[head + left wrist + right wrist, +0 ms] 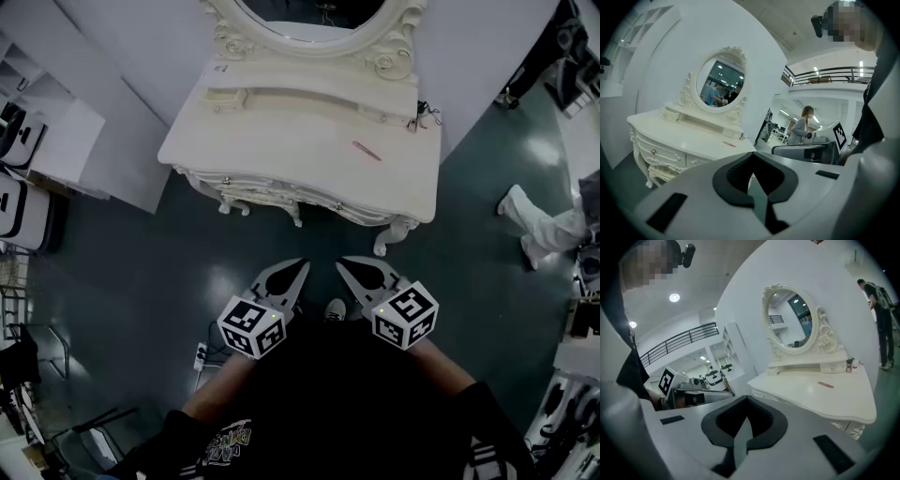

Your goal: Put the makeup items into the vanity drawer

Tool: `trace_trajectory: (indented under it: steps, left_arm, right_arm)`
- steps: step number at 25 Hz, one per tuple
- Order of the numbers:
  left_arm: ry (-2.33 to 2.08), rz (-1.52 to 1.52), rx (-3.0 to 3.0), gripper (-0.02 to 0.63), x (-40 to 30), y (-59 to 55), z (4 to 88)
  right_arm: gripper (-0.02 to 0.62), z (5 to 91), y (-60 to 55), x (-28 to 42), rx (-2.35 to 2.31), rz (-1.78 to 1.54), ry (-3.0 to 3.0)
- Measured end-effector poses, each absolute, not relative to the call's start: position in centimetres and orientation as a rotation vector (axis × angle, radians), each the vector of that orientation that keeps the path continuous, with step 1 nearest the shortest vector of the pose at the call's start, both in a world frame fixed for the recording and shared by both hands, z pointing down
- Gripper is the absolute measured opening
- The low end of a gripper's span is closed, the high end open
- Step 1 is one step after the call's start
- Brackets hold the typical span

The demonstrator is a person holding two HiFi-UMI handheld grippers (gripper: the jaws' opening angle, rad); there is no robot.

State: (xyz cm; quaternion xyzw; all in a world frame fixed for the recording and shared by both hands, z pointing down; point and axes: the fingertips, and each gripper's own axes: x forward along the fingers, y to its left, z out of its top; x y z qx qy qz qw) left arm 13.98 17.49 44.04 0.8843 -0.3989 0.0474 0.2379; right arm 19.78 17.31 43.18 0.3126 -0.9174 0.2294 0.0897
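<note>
A white vanity point(281, 141) with an oval mirror point(309, 19) stands ahead of me. A thin pink makeup pencil point(366, 151) lies on its top towards the right; it also shows as the pink pencil point(729, 144) and the pink pencil point(826, 385). Small items point(427, 114) sit at the back right corner. The front drawers point(656, 154) are closed. My left gripper point(300, 268) and right gripper point(343, 267) hover side by side over the floor, short of the vanity. Both are shut and hold nothing, as the left gripper point(751, 157) and right gripper point(746, 399) views confirm.
White shelving point(37, 141) stands at the left. A person's legs in white trousers point(544, 230) are on the floor at the right. A power strip point(200, 354) lies by my left side. Another person point(802, 126) stands beyond the vanity.
</note>
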Motion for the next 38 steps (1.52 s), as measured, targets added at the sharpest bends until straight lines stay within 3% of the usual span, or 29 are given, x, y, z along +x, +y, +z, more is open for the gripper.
trace_trajectory:
  steps: [38]
  left_arm:
    - [-1.085,0.144,2.446,0.002,6.1,13.6,42.5]
  right_arm:
    - [0.026,41.1,13.1,13.1,1.021,0.697,-2.79]
